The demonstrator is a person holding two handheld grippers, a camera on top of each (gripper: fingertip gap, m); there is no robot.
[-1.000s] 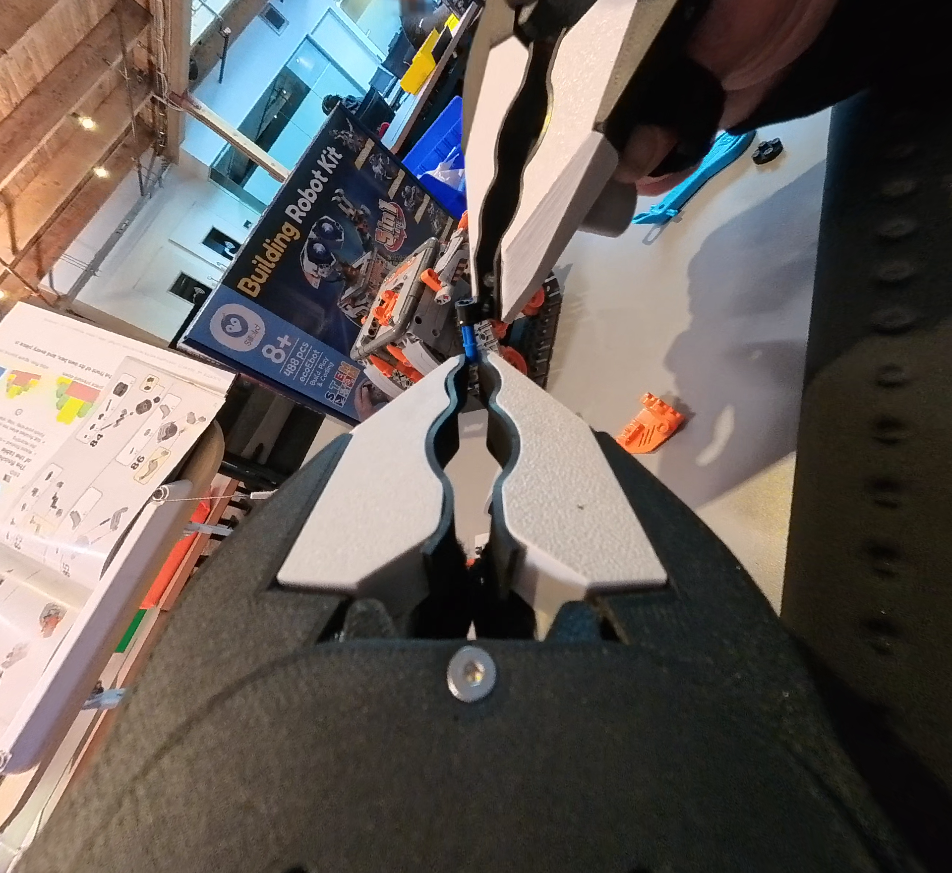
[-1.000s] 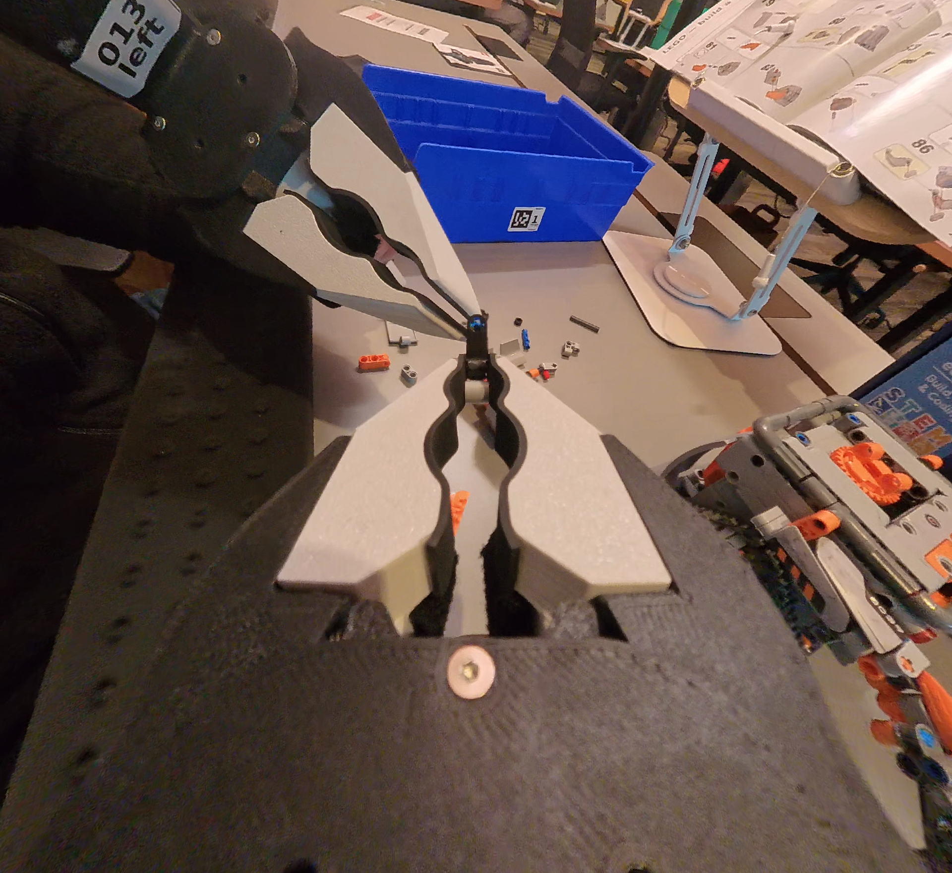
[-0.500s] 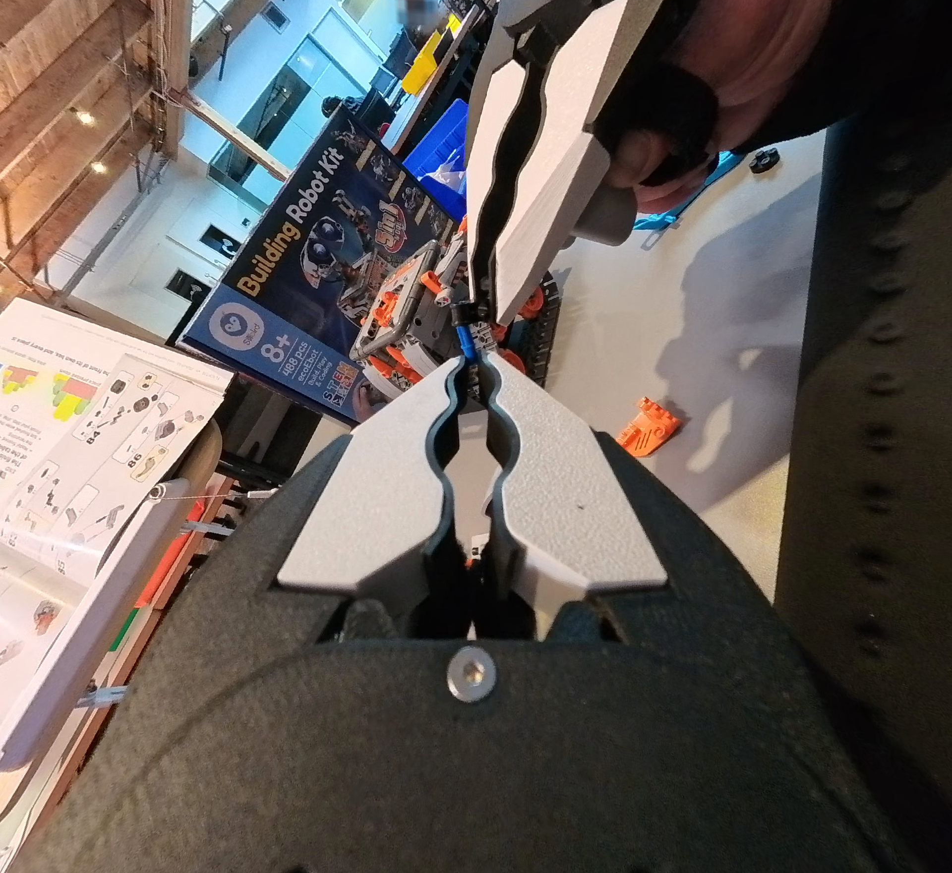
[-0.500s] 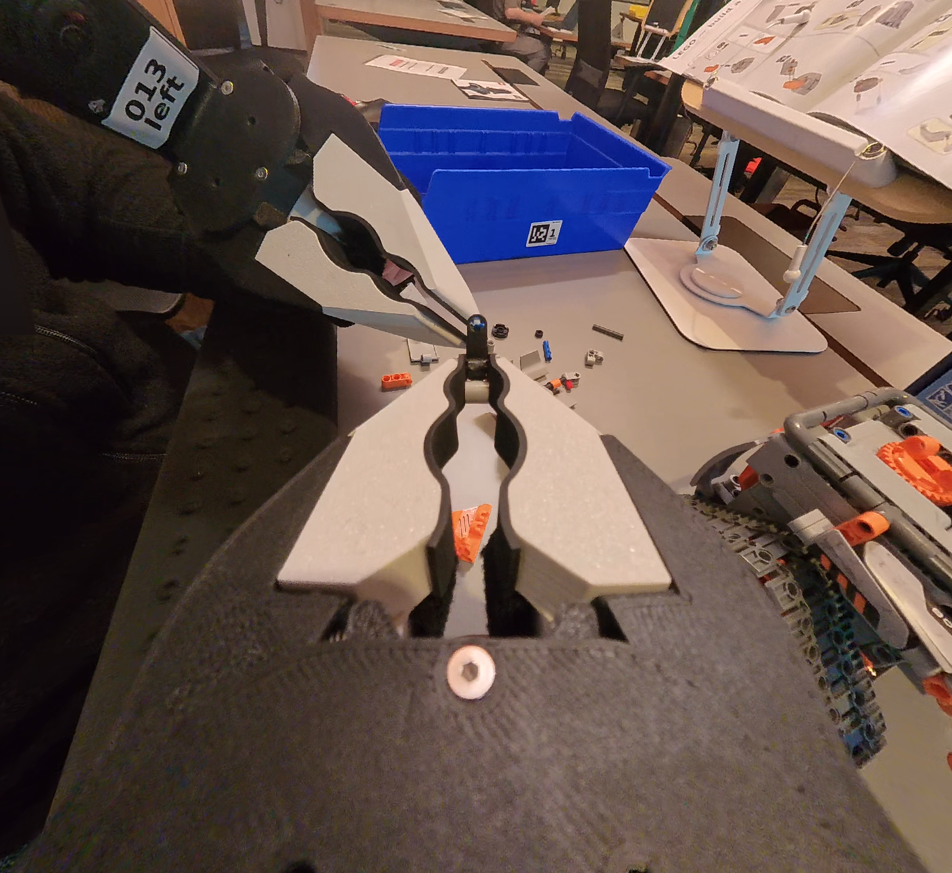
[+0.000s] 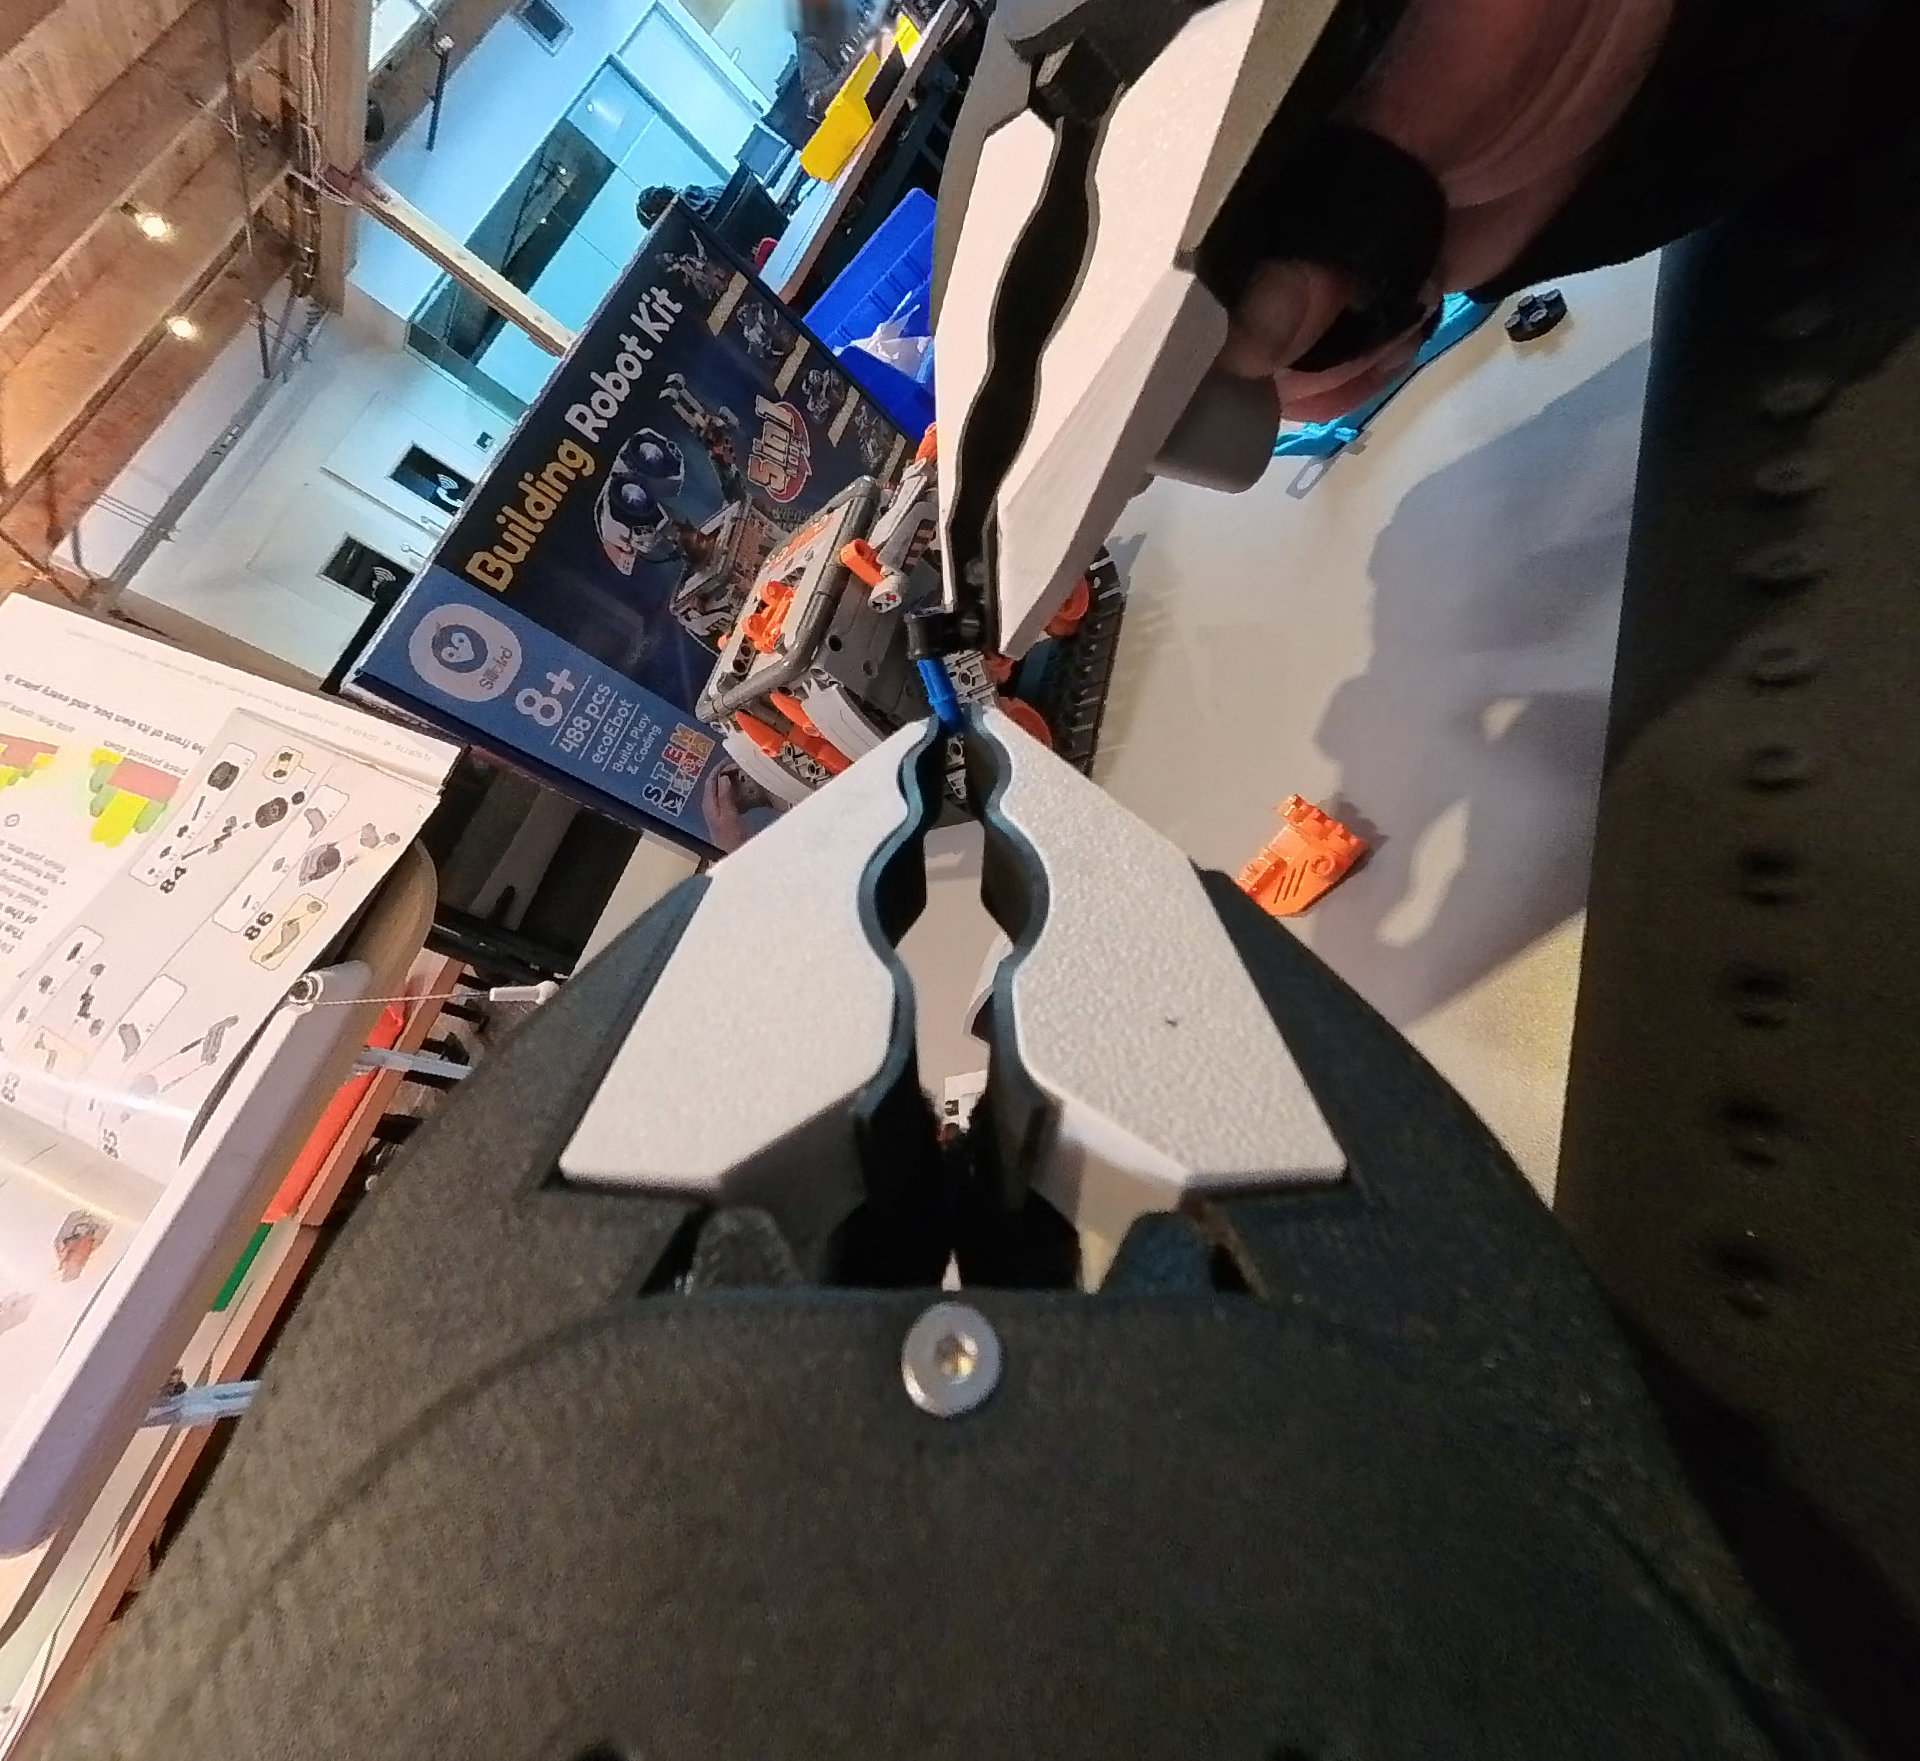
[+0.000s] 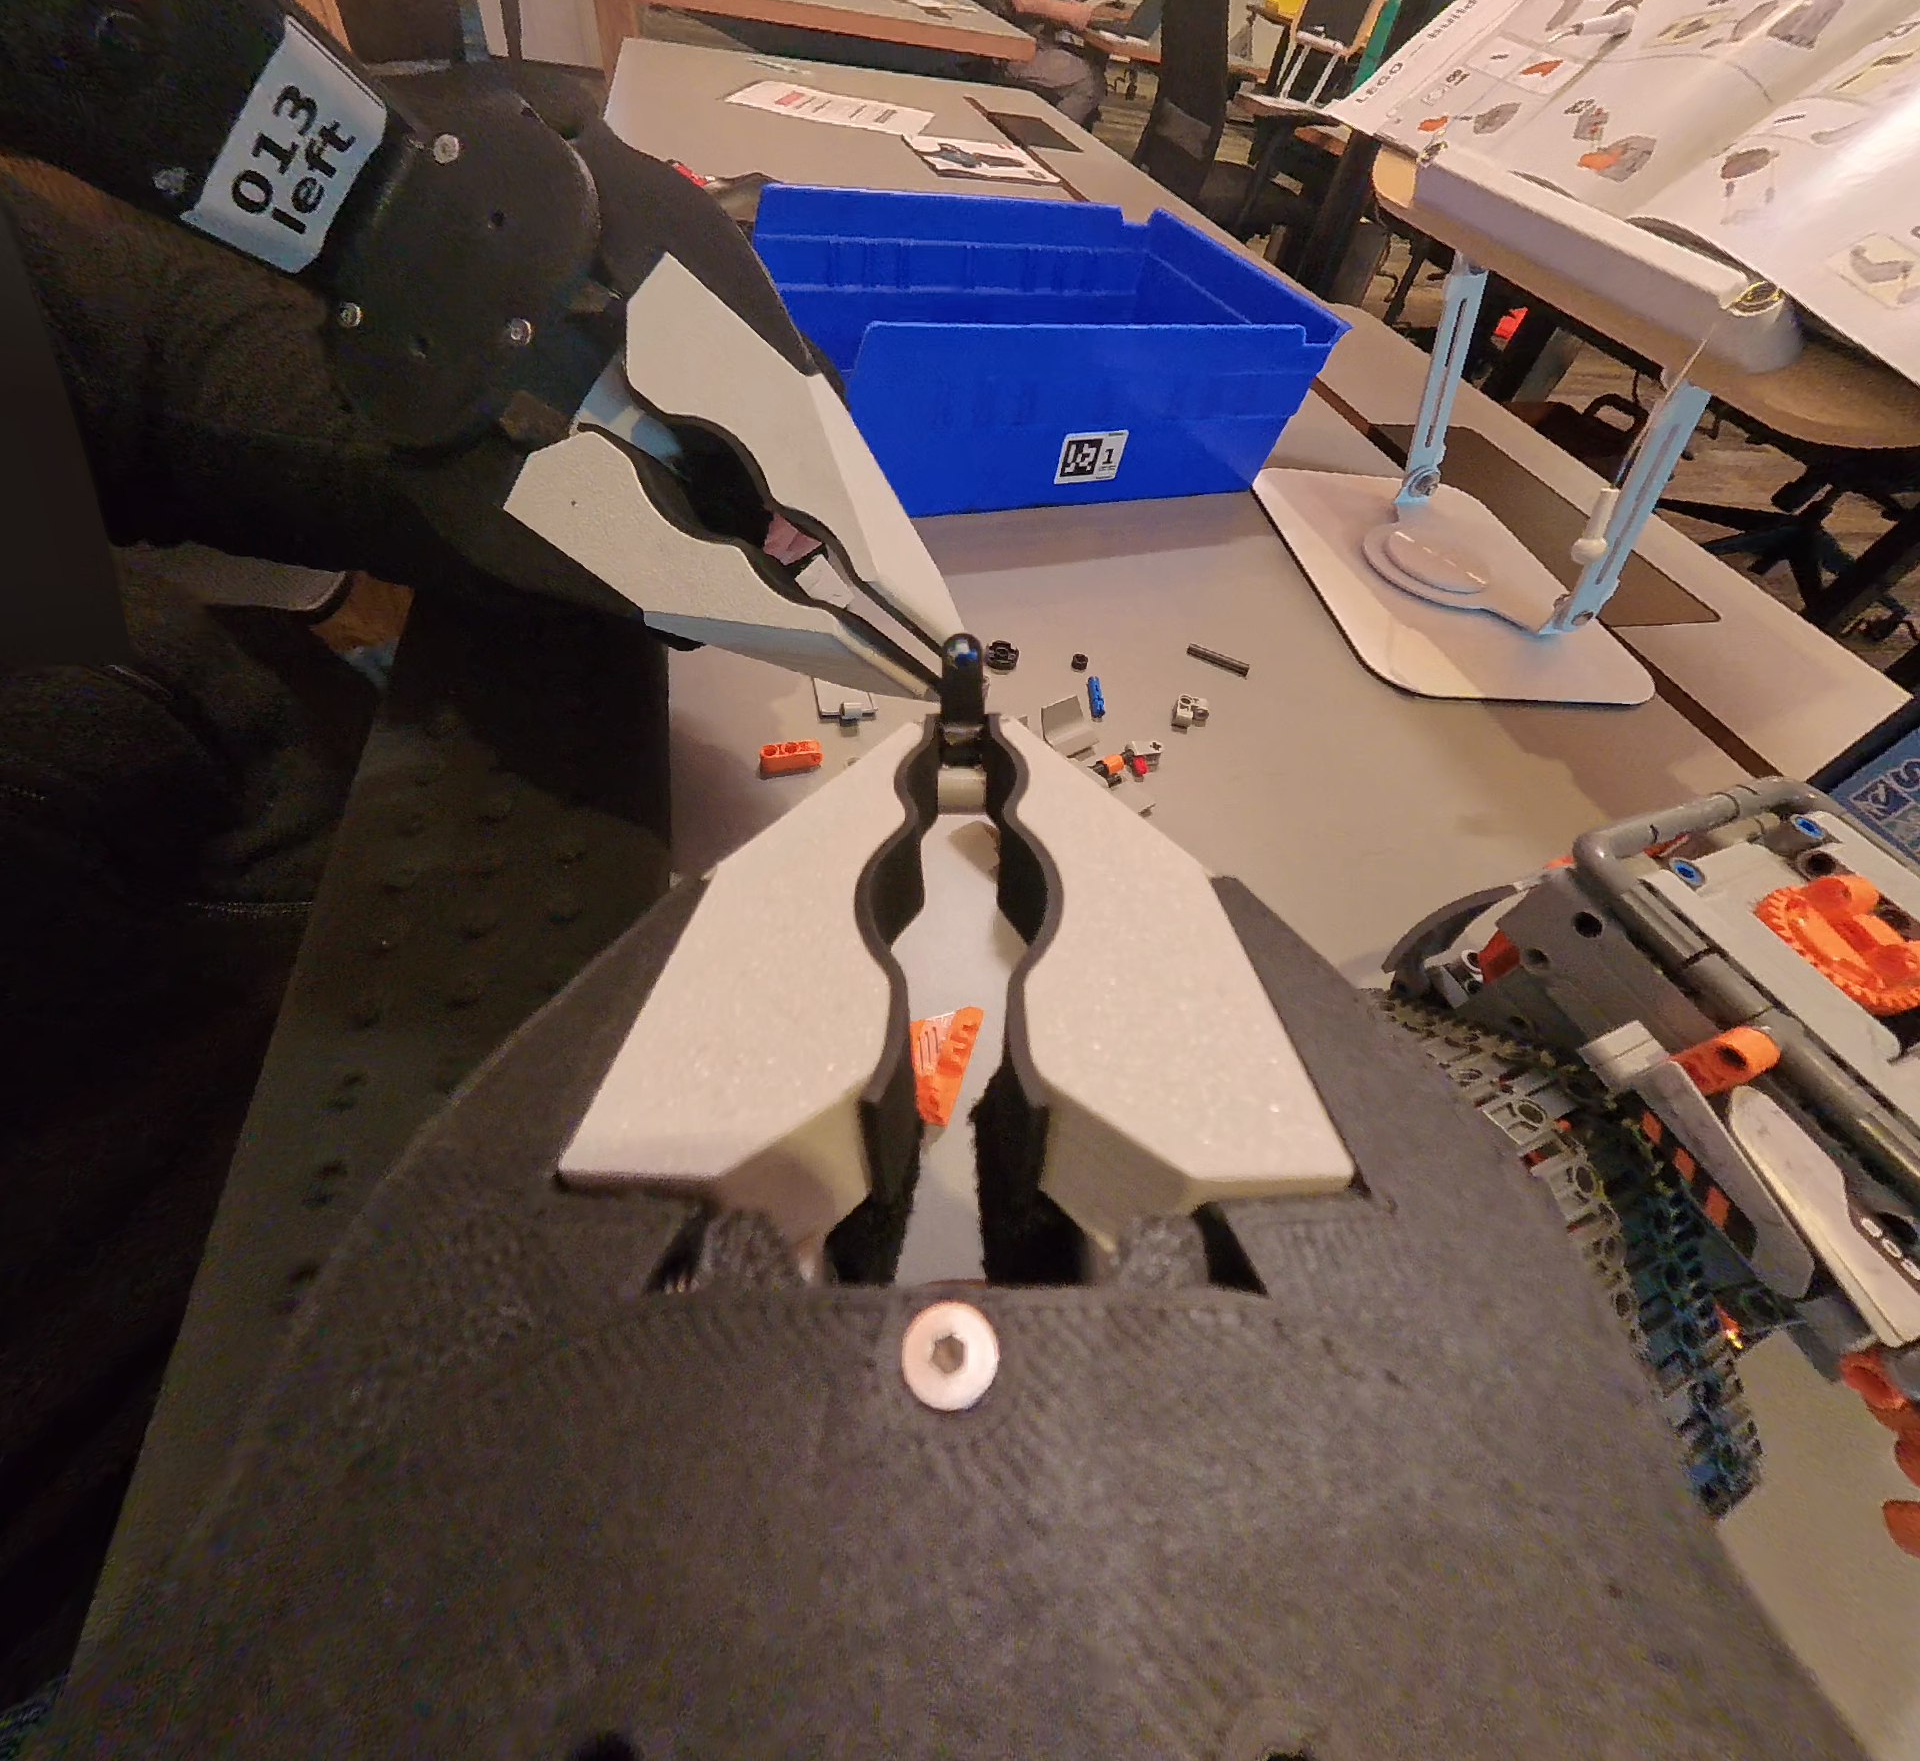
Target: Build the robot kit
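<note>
The grey table (image 6: 1299, 776) carries everything, and the biggest thing on it is the open blue plastic bin (image 6: 1039, 340) at the back. To the right stands the white book stand (image 6: 1475, 568) holding an open instruction booklet (image 6: 1714, 49). The dark blue kit box (image 5: 623, 548) stands propped up behind the half-built grey and orange tracked model (image 6: 1714, 1036) at the table's right edge.

Both tools meet in the air above the table. The left gripper (image 5: 954, 737) is clenched on a thin blue pin (image 5: 940, 695) at its very tips. The right gripper (image 6: 961, 735) is pinched shut on a small black and grey connector piece (image 6: 961, 672), and the pin goes into that piece, so the two tools are joined through it.

Smaller bits lie loose beyond the tips: a flat orange panel (image 5: 1304, 854), a short orange beam (image 6: 790, 753), a thin black axle (image 6: 1218, 659) and a scatter of tiny grey and blue connectors (image 6: 1091, 703).

I'd judge the pin and connector light, rigid and smooth plastic, apt to twist or pop out of a tip pinch. Holding the pin by its middle and the connector by its flat sides looks safest.
</note>
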